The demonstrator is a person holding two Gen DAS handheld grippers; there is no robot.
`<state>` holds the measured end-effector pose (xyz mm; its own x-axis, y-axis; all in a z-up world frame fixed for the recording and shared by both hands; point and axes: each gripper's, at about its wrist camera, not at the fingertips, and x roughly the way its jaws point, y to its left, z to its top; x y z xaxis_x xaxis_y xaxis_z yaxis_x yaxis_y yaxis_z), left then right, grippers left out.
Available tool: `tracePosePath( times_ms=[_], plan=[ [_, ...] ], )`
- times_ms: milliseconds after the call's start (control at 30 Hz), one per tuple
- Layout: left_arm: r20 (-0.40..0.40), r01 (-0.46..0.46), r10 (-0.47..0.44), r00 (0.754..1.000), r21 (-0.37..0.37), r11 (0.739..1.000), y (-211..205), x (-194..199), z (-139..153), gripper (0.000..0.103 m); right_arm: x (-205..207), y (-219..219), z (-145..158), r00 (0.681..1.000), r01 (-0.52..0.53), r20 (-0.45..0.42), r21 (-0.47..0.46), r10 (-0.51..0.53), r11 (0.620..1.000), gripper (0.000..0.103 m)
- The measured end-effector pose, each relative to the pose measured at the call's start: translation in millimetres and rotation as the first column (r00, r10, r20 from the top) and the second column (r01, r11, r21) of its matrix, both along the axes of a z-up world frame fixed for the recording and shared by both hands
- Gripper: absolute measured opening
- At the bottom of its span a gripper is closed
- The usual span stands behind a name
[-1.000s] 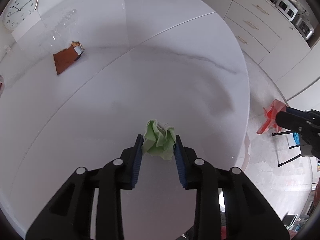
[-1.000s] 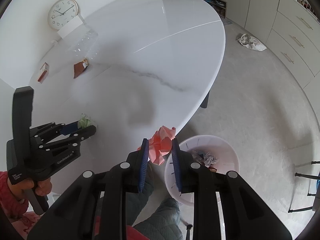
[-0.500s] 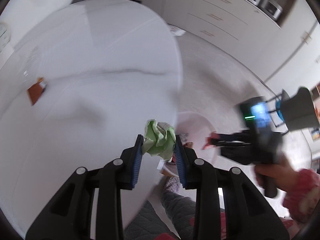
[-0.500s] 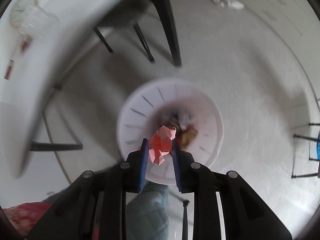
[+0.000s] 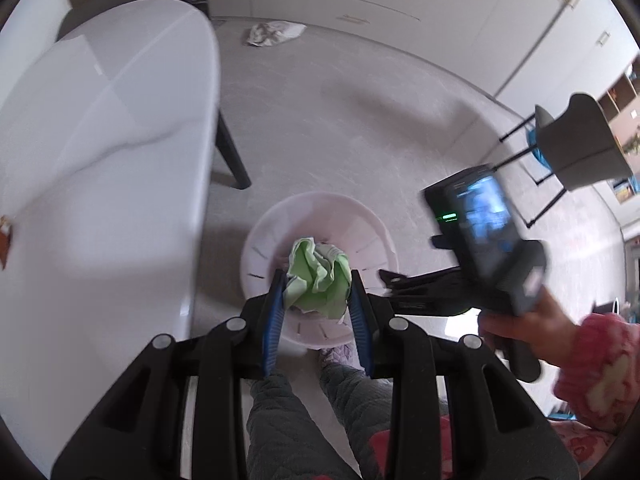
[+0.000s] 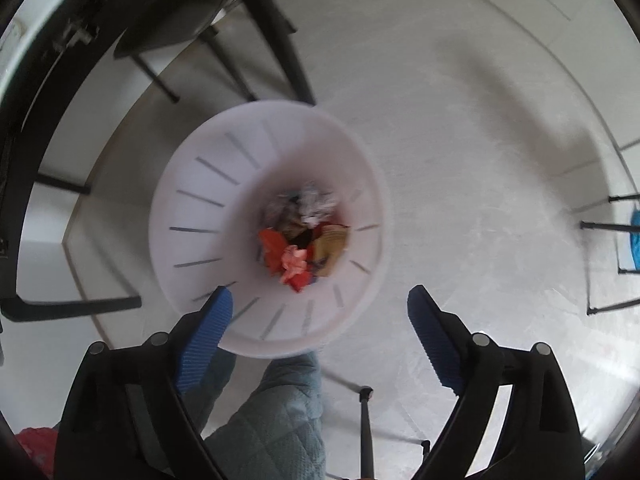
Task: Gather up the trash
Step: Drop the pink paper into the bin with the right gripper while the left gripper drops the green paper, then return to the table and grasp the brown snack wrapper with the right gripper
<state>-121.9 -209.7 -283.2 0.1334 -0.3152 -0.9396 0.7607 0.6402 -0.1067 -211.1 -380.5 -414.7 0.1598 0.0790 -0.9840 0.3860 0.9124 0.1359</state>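
My left gripper [image 5: 316, 280] is shut on a crumpled green paper [image 5: 318, 276] and holds it above the white slotted trash bin [image 5: 376, 236] on the floor. My right gripper [image 6: 320, 304] is open and empty just above the same bin [image 6: 192, 208]. A crumpled pink paper [image 6: 294, 266] lies inside the bin among other wrappers. In the left wrist view the right gripper's body [image 5: 480, 240] is at the right, its fingers reaching toward the bin.
The white oval table [image 5: 100, 140] stands left of the bin, with a brown wrapper [image 5: 4, 240] at its far left edge. A crumpled bag [image 5: 272, 34] lies on the floor by the cabinets. A grey chair [image 5: 576, 148] stands at right. Dark chair legs [image 6: 280, 40] are near the bin.
The right gripper opened and the pink paper dropped into the bin. The left gripper swung off the table to above the bin, still holding the green paper.
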Motion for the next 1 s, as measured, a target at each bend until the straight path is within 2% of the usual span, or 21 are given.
tracePosePath(
  times_ms=[233,300,367,433,467,567,833,1000],
  plan=[
    [-0.068,0.06,-0.055,0.996,0.064,0.996,-50.7,3.8,-60.0,0.031,-60.0,-52.9,37.2,0.982,0.186,0.046,-0.011,-0.185,0.983,0.096],
    [-0.088,0.069,-0.062,0.994,0.086,0.994,-62.1,2.1,-77.1,0.039,-73.7,-64.1,43.7,0.974,0.222,0.046,-0.016,-0.221,0.975,0.096],
    [-0.097,0.071,-0.059,0.993,0.12,0.99,-74.4,3.4,-93.1,0.065,-82.8,-73.3,47.2,0.967,0.25,0.043,-0.014,-0.25,0.968,0.096],
    [-0.079,0.062,-0.052,0.995,0.131,0.989,-79.5,1.8,-95.3,0.073,-87.9,-81.2,49.8,0.959,0.279,0.041,0.0,-0.279,0.96,0.096],
    [-0.074,0.064,-0.055,0.996,0.126,0.99,-80.9,0.0,-92.3,0.08,-89.3,-84.3,50.9,0.955,0.294,0.043,0.009,-0.295,0.956,0.096],
    [-0.053,0.066,-0.06,0.997,0.114,0.991,-77.2,-5.0,-77.6,0.088,-87.4,-87.1,54.5,0.947,0.316,0.054,0.024,-0.317,0.949,0.096],
    [0.022,0.008,-0.009,1.0,0.03,1.0,-66.5,-0.2,-7.6,0.092,-67.0,-79.5,91.2,0.949,0.284,0.127,0.052,-0.289,0.957,0.096],
    [0.112,-0.095,0.1,0.989,-0.043,0.995,-23.2,16.1,51.3,0.095,-28.7,-54.7,135.3,0.956,0.185,0.22,0.055,-0.193,0.981,0.097]
  ],
)
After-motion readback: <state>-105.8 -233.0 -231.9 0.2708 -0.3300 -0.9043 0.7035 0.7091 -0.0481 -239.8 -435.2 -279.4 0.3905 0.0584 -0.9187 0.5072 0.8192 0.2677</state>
